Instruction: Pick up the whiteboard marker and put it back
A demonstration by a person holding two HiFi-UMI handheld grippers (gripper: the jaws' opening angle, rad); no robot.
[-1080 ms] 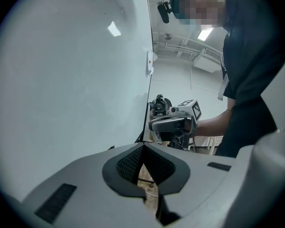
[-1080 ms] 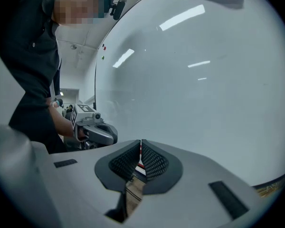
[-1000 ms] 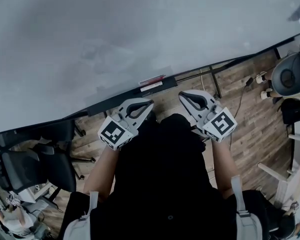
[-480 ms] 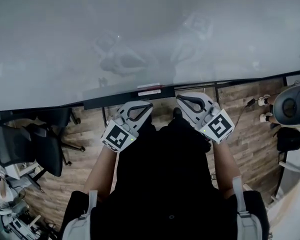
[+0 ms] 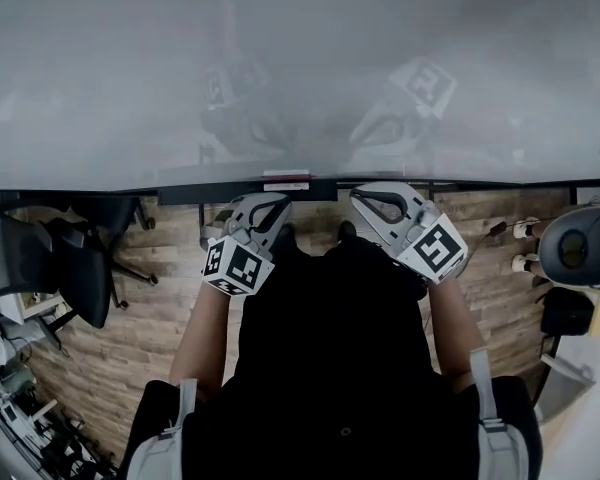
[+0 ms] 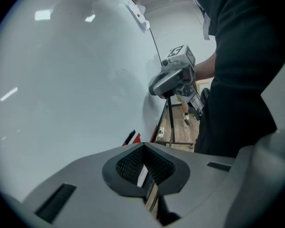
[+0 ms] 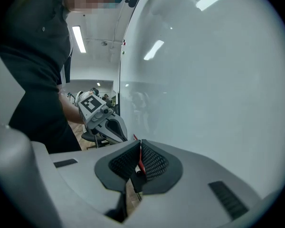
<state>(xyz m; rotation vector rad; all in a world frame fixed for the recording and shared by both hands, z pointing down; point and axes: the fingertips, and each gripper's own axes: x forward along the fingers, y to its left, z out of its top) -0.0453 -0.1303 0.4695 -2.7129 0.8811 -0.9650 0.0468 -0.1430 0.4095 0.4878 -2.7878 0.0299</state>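
While left gripper (image 6: 143, 147) and right gripper (image 7: 139, 144) hold mesh-textured jaws pressed together, the whiteboard (image 5: 130, 58) gleams smooth

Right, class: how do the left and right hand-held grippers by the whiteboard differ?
The left hand-held gripper tips downward more steeply and looks shorter; the right hand-held gripper lies flatter and longer. The left tip sits just below the red-and-white item; the right tip is off to its side. Both are shut and empty.
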